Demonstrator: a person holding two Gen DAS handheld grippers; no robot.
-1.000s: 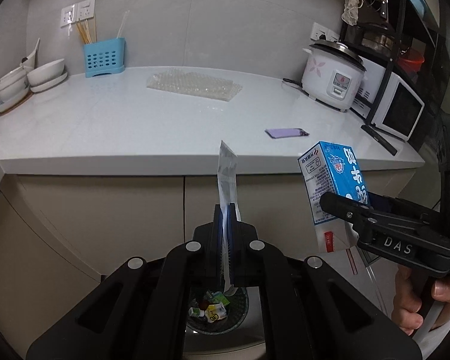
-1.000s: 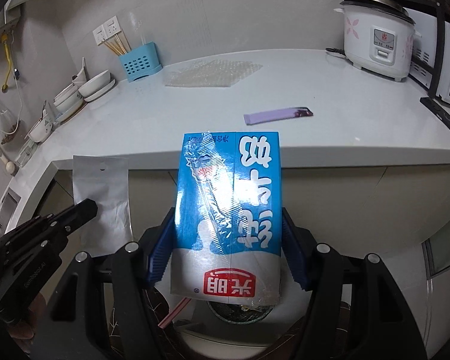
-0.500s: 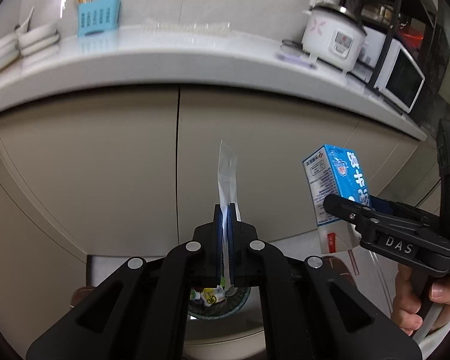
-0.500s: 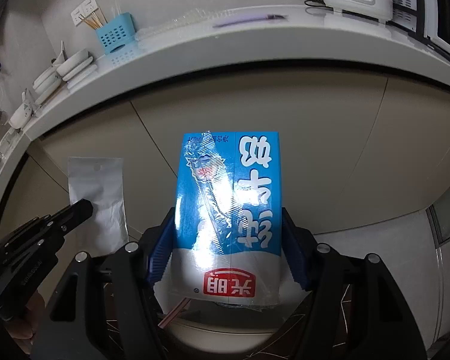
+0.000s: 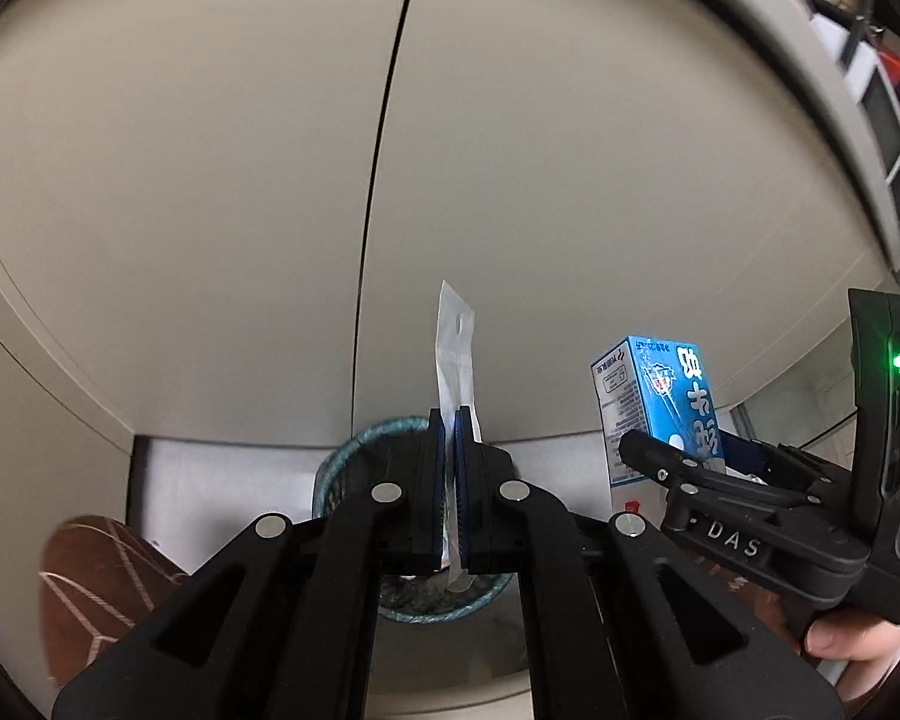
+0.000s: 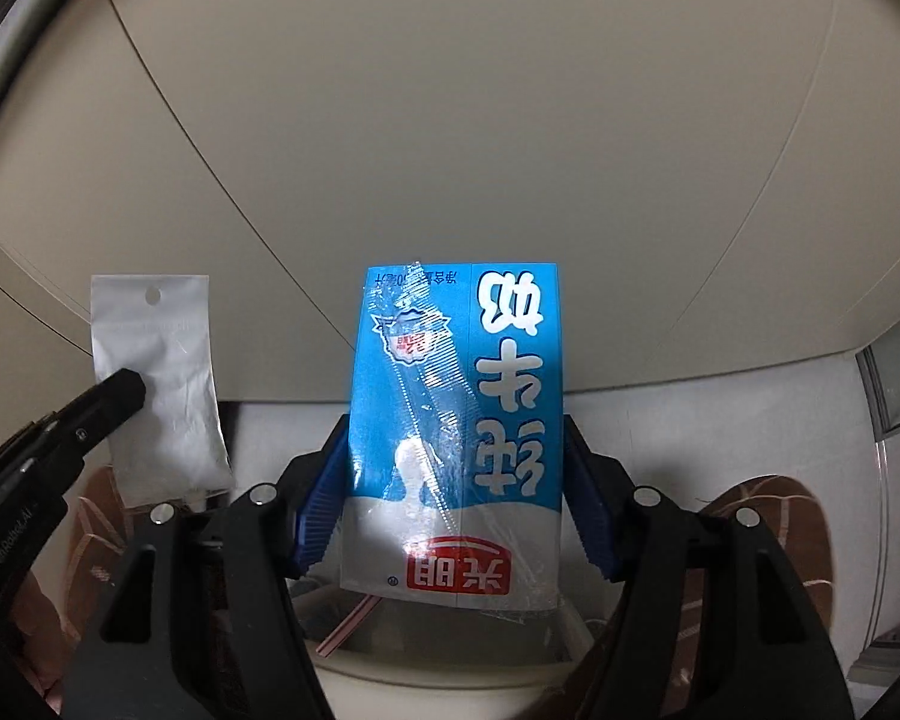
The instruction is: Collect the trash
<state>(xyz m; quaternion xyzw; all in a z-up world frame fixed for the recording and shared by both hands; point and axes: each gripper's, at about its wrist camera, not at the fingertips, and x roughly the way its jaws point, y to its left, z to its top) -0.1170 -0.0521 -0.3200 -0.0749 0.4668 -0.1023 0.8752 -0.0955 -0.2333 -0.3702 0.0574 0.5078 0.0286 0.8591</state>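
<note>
Both hands lowered; blue-white milk carton upside-down.

My right gripper clamps a blue-and-white milk carton, printed upside down, before beige cabinet doors; at left, my left gripper pinches a white plastic pouch.

Home kitchen; beige cabinet doors, microwave, waste bin
</note>
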